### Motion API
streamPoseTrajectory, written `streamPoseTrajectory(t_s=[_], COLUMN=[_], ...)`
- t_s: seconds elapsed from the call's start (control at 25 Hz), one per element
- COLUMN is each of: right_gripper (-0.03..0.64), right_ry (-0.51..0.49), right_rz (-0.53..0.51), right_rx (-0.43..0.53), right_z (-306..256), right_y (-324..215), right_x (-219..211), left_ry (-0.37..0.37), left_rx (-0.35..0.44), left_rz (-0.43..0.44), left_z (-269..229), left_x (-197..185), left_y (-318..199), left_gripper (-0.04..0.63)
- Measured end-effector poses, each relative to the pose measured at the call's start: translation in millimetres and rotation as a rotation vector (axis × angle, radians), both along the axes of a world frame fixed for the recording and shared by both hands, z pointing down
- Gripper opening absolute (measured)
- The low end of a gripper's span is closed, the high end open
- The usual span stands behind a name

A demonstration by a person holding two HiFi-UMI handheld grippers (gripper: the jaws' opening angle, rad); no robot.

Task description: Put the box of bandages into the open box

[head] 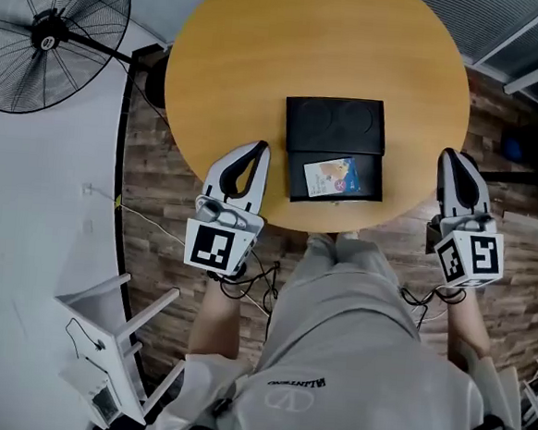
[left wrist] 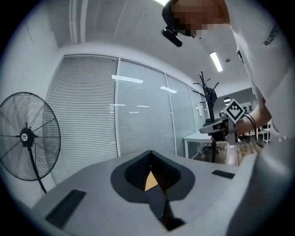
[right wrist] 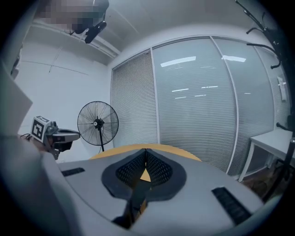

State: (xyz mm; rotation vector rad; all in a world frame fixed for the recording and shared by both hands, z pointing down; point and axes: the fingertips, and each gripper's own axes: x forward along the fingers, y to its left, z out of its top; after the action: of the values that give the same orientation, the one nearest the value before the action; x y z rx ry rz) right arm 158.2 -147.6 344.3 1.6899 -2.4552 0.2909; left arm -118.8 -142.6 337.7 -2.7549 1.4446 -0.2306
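Head view, bandage box [head: 330, 178] in open box [head: 337, 122], print unreadable, left hand-held gripper [head: 257, 148], right hand-held gripper [head: 452, 156], both closed

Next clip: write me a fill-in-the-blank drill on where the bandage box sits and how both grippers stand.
1. The box of bandages lies ___ the open black box.
2. The left gripper and the right gripper both have their jaws ___, with nothing between them.
3. The black box rests on a ___ wooden table.
4. In the head view, the standing fan is on the table's ___ side.

Missing words: inside; shut; round; left
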Motion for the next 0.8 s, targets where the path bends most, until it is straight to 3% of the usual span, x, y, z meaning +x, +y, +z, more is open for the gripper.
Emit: streamPoseTrajectory(t_s=[0.32, 0.56, 0.8], right_gripper=[0.017, 0.017, 0.017], right_ry=[-0.039, -0.041, -0.033], right_rz=[0.096, 0.148, 0.155], right_rx=[0.083, 0.112, 0.114], right_z=[-39.5, -50.9, -50.3], right_y=[3.0, 8.5, 11.2], right_x=[30.9, 50.7, 52.7], left_ry=[0.204, 0.215, 0.199], left_rx=[0.086, 0.113, 0.116], left_rz=[-0.088, -0.170, -0.186], left_z=[-39.0, -48.3, -48.7], left_x=[-33.2, -58.9, -62.7], left_y=[7.3, 8.5, 10.3], left_gripper=[0.008, 0.008, 0.008])
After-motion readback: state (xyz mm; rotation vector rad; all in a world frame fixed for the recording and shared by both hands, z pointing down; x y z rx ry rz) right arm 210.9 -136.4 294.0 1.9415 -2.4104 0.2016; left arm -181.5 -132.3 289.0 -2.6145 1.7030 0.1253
